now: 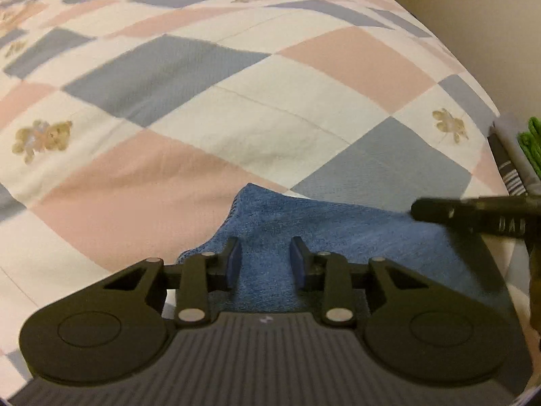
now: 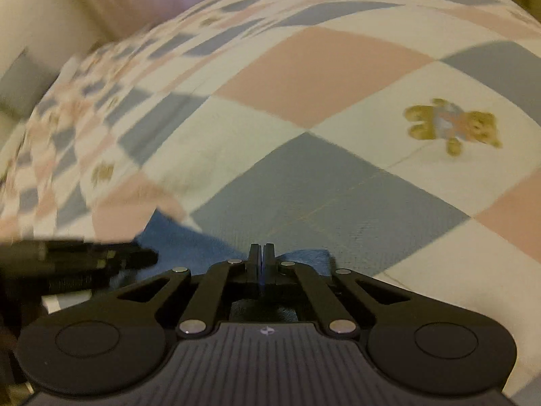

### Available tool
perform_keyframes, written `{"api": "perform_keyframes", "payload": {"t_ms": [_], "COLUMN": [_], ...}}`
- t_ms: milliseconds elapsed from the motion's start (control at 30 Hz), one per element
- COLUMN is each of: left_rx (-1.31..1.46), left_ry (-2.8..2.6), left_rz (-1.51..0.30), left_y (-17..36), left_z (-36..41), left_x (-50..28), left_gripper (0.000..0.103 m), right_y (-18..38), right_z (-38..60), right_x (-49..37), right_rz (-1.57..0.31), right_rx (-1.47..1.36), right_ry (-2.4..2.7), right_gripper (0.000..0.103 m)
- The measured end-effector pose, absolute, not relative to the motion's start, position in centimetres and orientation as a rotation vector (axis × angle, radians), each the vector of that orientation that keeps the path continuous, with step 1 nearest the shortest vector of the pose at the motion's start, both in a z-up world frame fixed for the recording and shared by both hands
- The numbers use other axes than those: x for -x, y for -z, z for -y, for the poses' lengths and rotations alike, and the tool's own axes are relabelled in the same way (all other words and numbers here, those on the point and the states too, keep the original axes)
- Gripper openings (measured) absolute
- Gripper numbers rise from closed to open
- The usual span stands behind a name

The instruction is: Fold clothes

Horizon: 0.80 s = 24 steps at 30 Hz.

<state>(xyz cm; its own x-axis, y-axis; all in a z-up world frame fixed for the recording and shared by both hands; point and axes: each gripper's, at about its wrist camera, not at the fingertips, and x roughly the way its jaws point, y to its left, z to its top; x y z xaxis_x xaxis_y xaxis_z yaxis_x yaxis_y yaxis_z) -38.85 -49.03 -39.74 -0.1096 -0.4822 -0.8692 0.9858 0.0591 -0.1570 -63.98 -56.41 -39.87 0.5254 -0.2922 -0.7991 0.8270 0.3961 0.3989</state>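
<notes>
While the left hand-held gripper (image 1: pixel 265 258) gapes wide, the right hand-held gripper (image 2: pixel 261 258) pinches one blue cloth (image 1: pixel 338 230) (denim-like).

My left gripper (image 1: pixel 266 261) is matt black plastic with shiny metal pins and smooth blue pads (image 1: pixel 234 264). Under it lies a nubby blue terry cloth (image 1: pixel 338 233) on the soft, lightly creased checked cotton bedspread (image 1: pixel 236 118).
</notes>
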Motion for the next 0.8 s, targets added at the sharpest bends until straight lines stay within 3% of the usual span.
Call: {"api": "perform_keyframes", "payload": {"t_ms": [67,133,300,400,533,700,800], "left_rx": [-0.686,-0.673,-0.672,-0.721,-0.837,-0.815,-0.850], "left_ry": [1.410,1.373,1.381,1.435,1.418,1.444,1.457], "left_rz": [-0.959,-0.966,-1.001,-1.019,-1.047,-1.043,-1.055], "left_y": [37.6,35.6,32.5,33.5,37.5,35.3,35.9], "left_z": [47.1,44.7,38.9,37.5,38.4,37.3,36.0], "left_x": [38.5,38.0,38.5,40.4,41.9,41.6,41.8], "left_gripper": [0.026,0.026,0.030,0.038,0.038,0.040,0.045], "right_y": [37.5,35.1,30.8,33.4,39.2,35.2,34.5], "right_z": [55.3,54.1,45.8,42.9,42.3,40.5,38.0], "right_x": [64.9,65.8,66.1,65.3,64.0,63.7,63.7], "right_rz": [-0.694,-0.684,-0.827,-0.906,-1.014,-0.934,-0.920], "right_rx": [-0.876,-0.856,-0.621,-0.633,-0.638,-0.662,-0.701], "right_ry": [0.826,0.864,0.898,0.895,0.913,1.017,1.038], "right_gripper": [0.000,0.012,0.013,0.013,0.012,0.013,0.022]}}
